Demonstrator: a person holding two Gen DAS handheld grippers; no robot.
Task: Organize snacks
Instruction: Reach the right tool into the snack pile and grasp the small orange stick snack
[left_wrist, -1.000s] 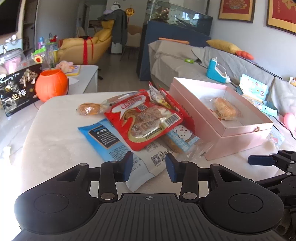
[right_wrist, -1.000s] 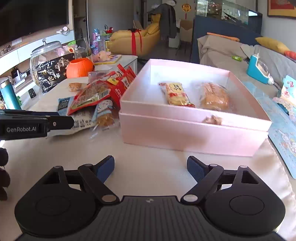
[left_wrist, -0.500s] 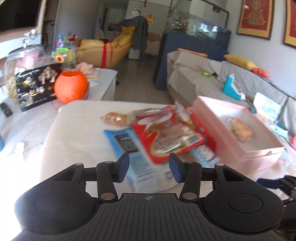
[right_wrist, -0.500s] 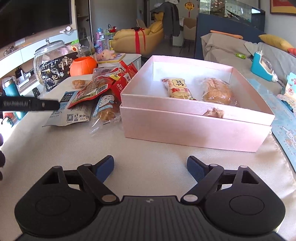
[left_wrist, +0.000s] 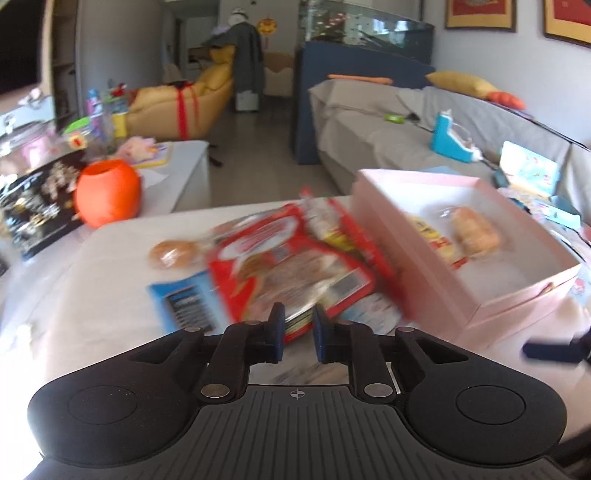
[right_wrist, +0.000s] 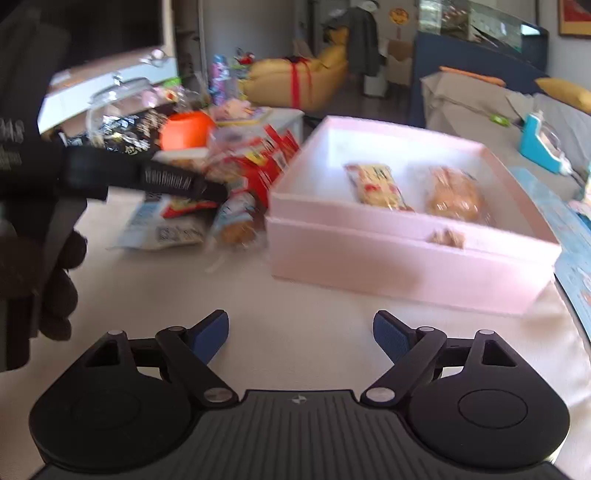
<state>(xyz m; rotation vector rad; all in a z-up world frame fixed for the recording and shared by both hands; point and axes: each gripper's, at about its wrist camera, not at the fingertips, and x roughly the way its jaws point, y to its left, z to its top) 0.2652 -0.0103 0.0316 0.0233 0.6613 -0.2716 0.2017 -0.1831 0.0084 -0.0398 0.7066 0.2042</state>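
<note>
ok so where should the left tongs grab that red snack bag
Take the red snack bag by its near edge, coming in low from the front. It lies flat on top of the pile, and that thin edge already sits at the narrowed left tongs, between the pads. The pink box blocks the right side.

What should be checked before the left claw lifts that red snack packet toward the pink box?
1. Left claw closed on the red snack packet: cannot tell; the pads are near its edge, a gap shows, and the view is blurred.
2. Only one packet caught: cannot tell; the blue packet lies under the red one.
3. Pink box open with free floor space: ok.
4. Right claw open and empty: ok.
5. Right claw away from the pile: ok.
</note>
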